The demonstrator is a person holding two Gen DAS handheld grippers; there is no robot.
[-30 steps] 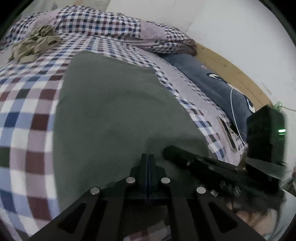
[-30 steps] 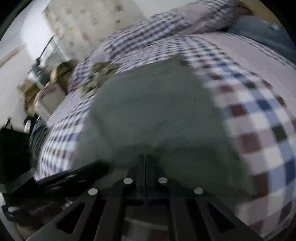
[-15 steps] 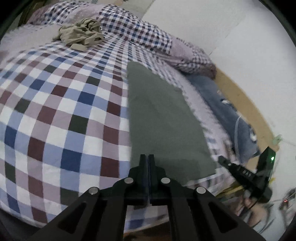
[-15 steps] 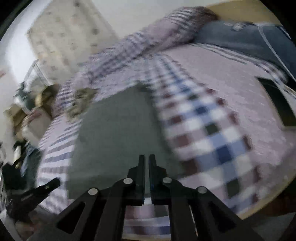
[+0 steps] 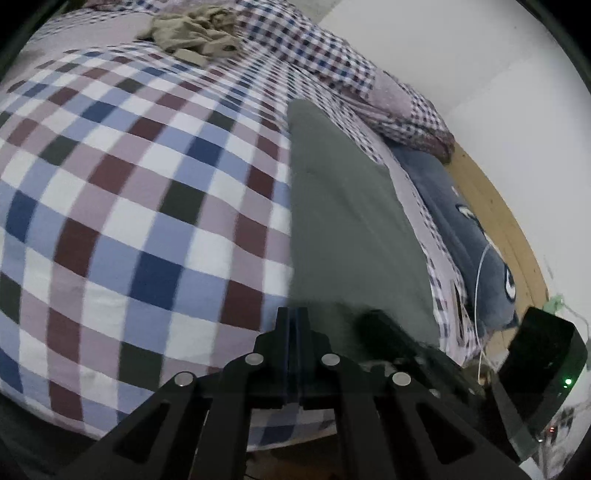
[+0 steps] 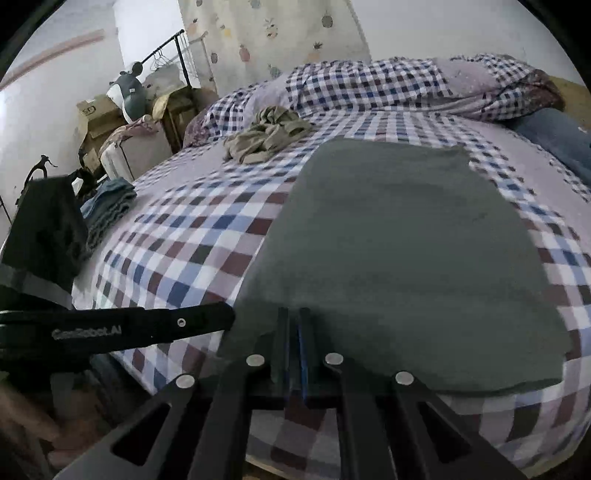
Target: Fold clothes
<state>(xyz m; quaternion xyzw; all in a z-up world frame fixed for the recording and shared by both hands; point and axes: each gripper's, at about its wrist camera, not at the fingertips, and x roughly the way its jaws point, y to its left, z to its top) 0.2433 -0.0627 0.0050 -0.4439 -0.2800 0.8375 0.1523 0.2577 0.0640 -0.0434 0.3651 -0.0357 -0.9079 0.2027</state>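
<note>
A grey-green garment (image 5: 343, 221) (image 6: 399, 251) lies flat as a folded rectangle on the checked bedsheet (image 5: 129, 192) (image 6: 177, 243). My left gripper (image 5: 293, 314) is shut, its tips at the garment's near left corner; the right wrist view shows it as a black bar (image 6: 166, 326) beside that corner. My right gripper (image 6: 293, 314) is shut too, and its fingers lie over the garment's near edge. Whether cloth is pinched between them is not visible. In the left wrist view the right gripper's dark fingers (image 5: 391, 332) rest on the same edge.
A crumpled beige garment (image 5: 192, 33) (image 6: 266, 134) lies at the far side. A bunched checked duvet (image 6: 369, 85), a blue pillow (image 5: 465, 229), a white cable (image 5: 480, 266) and the wooden headboard (image 5: 495, 206) line the head end. Folded jeans (image 6: 107, 206) sit off the bed's left.
Half a second ago the two grippers had swung apart, off the garment. Now both are back close together at its near edge. The garment lies flat as before.
</note>
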